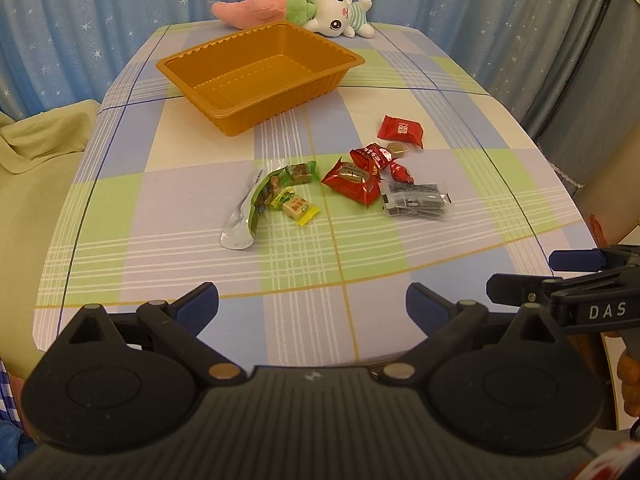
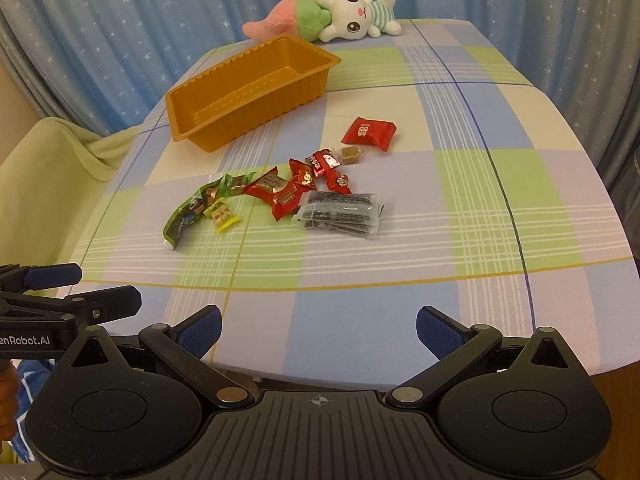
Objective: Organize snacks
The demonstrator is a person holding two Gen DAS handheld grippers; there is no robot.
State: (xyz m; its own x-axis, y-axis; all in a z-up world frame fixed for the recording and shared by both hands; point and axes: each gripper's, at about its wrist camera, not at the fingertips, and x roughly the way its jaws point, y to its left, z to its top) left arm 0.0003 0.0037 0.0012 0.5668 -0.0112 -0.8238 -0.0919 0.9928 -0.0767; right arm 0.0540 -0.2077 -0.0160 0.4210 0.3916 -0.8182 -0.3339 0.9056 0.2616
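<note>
Left wrist view: the left gripper and right gripper both hang spread wide, empty, over the near edge of the checked tablecloth. Wrapped snacks lie mid-table; their overlapping print is unreadable. The orange ribbed plastic tray partly hides a plush toy.

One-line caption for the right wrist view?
Open right gripper faces scattered snack packets and an empty orange tray on a checked tablecloth.
</note>
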